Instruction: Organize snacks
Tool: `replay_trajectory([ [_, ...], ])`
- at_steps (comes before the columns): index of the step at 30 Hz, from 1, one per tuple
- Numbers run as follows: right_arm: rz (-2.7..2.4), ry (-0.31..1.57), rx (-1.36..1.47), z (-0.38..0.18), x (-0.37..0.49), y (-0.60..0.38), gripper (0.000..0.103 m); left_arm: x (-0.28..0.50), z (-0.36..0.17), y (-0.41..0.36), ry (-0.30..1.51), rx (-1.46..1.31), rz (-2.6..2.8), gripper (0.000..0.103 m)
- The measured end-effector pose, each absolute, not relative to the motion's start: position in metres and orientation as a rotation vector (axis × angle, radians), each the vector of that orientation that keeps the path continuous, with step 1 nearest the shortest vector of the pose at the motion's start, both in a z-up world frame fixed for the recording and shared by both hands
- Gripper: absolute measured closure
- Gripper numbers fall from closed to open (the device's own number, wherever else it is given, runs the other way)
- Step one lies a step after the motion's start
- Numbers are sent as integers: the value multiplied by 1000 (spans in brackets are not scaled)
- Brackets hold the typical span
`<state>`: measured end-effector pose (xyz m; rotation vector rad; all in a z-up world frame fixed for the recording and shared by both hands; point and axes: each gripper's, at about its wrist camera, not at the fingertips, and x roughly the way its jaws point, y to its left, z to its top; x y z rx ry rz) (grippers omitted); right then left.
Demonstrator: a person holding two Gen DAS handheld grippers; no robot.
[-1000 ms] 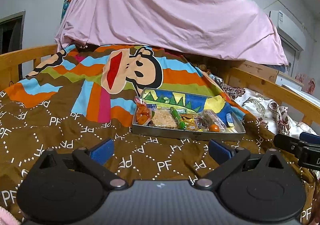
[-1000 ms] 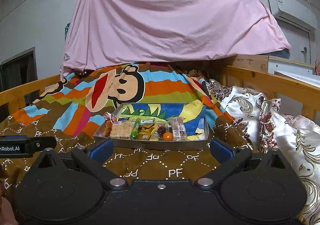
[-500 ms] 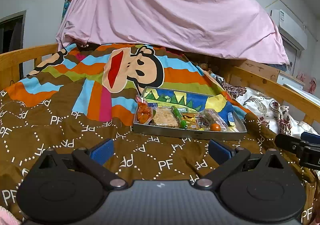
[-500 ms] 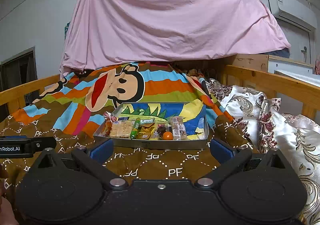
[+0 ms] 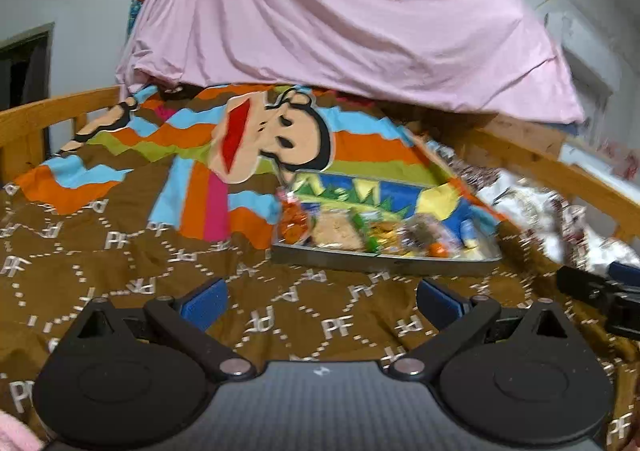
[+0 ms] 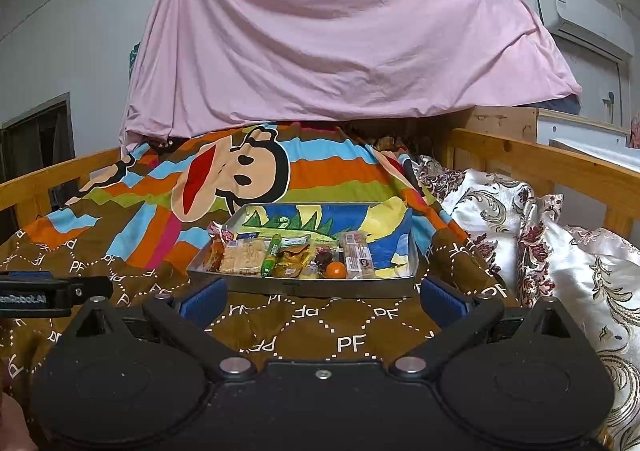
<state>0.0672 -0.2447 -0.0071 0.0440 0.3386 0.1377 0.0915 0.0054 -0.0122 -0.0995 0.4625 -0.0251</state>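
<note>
A shallow metal tray (image 6: 304, 285) (image 5: 384, 263) with a cartoon-printed floor sits on the brown "PF" blanket ahead of both grippers. Along its near side lie several wrapped snacks: a cracker pack (image 6: 244, 257), a green stick (image 6: 272, 249), a gold packet (image 6: 294, 259), a small orange fruit (image 6: 336, 270) and a clear bar pack (image 6: 358, 254). My right gripper (image 6: 322, 297) is open just short of the tray's near rim, with nothing between its fingers. My left gripper (image 5: 320, 299) is open and empty too, further left and back from the tray. The left wrist view is blurred.
A striped monkey-print blanket (image 6: 240, 179) covers the bed, with wooden rails (image 6: 560, 171) on both sides. A floral quilt (image 6: 540, 235) is bunched at the right. A pink sheet (image 6: 340, 51) drapes over the far end. Each gripper's tip shows at the edge of the other's view.
The left wrist view has swung left and slightly up, so the tray has shifted right in it and the image has blurred. The right gripper has barely moved. Both stay open.
</note>
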Motion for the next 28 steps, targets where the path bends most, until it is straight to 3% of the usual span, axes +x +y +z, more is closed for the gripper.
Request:
replay_trajectory([
  [28,141,351,38,-18,64,-242,1,95,-14,2,493,-40,-5,0],
])
